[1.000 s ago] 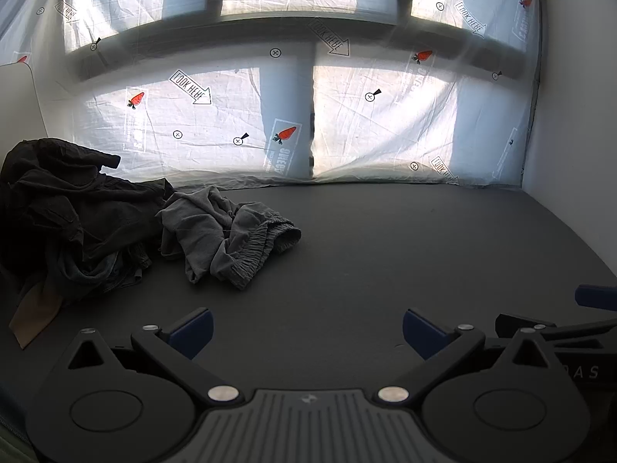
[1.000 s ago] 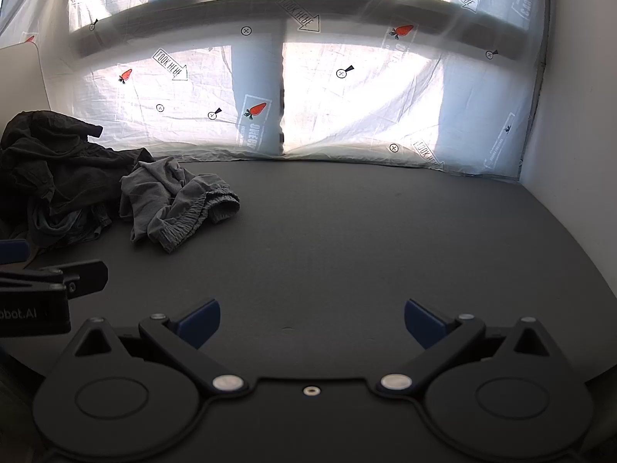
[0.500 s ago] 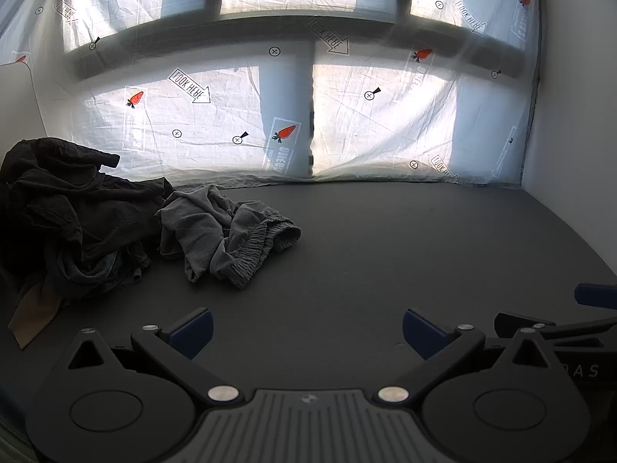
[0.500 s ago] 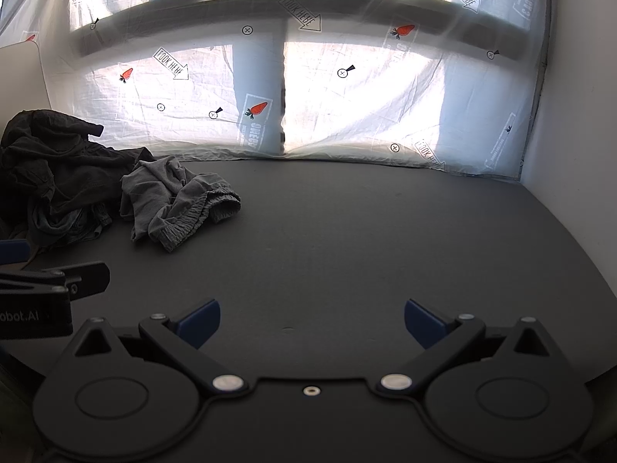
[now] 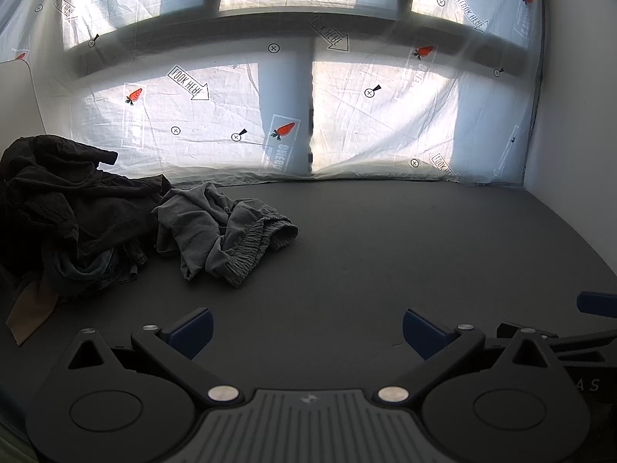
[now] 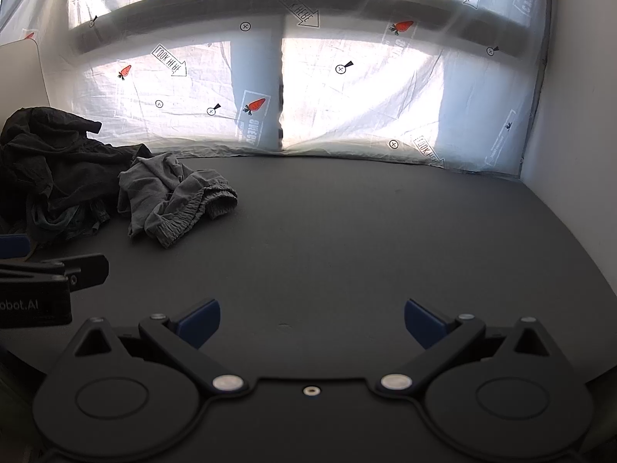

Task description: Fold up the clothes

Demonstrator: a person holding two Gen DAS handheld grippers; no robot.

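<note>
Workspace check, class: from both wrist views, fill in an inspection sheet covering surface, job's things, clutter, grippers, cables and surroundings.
Surface: dark table, mostly bare.
Job's things: crumpled grey shorts beside a black clothes heap at far left, all unfolded.
Clutter: tan scrap poking from under the heap.
Grippers: left gripper and right gripper both open, empty, side by side above the table's near edge.
Cables: nothing seen.
Surroundings: backlit printed plastic sheet behind, white wall at right.
</note>
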